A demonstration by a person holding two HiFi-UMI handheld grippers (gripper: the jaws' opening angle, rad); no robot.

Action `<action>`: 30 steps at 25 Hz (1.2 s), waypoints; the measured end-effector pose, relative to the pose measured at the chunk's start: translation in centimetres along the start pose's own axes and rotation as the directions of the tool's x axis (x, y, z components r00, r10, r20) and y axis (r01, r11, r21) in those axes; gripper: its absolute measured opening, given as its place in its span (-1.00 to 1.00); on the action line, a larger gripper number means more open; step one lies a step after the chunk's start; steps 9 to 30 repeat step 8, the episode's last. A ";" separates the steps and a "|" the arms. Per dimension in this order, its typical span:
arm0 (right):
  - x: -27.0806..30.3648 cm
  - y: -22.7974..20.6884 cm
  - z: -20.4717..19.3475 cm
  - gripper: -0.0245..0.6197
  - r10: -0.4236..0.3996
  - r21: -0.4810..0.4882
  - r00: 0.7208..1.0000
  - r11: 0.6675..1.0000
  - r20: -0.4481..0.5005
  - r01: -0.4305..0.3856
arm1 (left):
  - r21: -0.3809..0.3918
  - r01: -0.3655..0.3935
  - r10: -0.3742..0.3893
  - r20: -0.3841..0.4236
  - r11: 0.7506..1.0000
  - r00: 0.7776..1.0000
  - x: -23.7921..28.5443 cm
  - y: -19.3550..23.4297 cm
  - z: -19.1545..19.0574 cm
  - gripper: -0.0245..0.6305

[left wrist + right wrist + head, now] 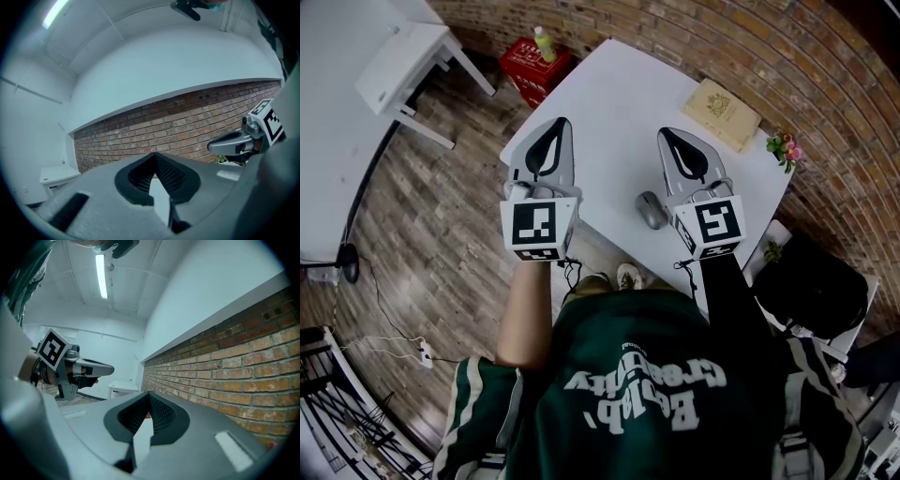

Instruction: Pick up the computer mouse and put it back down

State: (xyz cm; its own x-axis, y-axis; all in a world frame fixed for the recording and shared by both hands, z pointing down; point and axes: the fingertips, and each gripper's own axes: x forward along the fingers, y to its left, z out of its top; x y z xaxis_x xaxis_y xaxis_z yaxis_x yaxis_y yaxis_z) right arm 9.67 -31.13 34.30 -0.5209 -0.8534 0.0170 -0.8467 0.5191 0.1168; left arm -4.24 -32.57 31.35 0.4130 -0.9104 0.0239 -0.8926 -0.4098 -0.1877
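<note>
Computer mouse (652,210) is lying flat on the white tabletop (619,94) near its near edge, just beside the right tongs (667,134); both these and the left tongs (555,125) are hovering level, jaws together on nothing. That is fitting a mouse waiting for its lift as well as one already set back, so no step is being called. Only the head view is showing the mouse; both gripper views are catching brick wall and the opposite tongs.

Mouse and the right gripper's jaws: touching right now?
Apart. The right gripper view shows the right gripper shut on nothing, brick wall ahead; the head view shows the mouse lying on the table, back from the jaw tips.
</note>
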 end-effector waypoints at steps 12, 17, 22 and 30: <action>-0.1 0.0 0.0 -0.89 -0.001 0.000 1.000 1.000 0.005 0.001 | -0.001 0.004 -0.004 0.000 1.000 1.000 0.0 -0.3 0.0 -0.91; -0.1 0.0 0.0 -0.89 -0.001 0.000 1.000 1.000 0.005 0.001 | -0.001 0.004 -0.004 0.000 1.000 1.000 0.0 -0.3 0.0 -0.91; -0.1 0.0 0.0 -0.89 -0.001 0.000 1.000 1.000 0.005 0.001 | -0.001 0.004 -0.004 0.000 1.000 1.000 0.0 -0.3 0.0 -0.91; -0.1 0.0 0.0 -0.89 -0.001 0.000 1.000 1.000 0.005 0.001 | -0.001 0.004 -0.004 0.000 1.000 1.000 0.0 -0.3 0.0 -0.91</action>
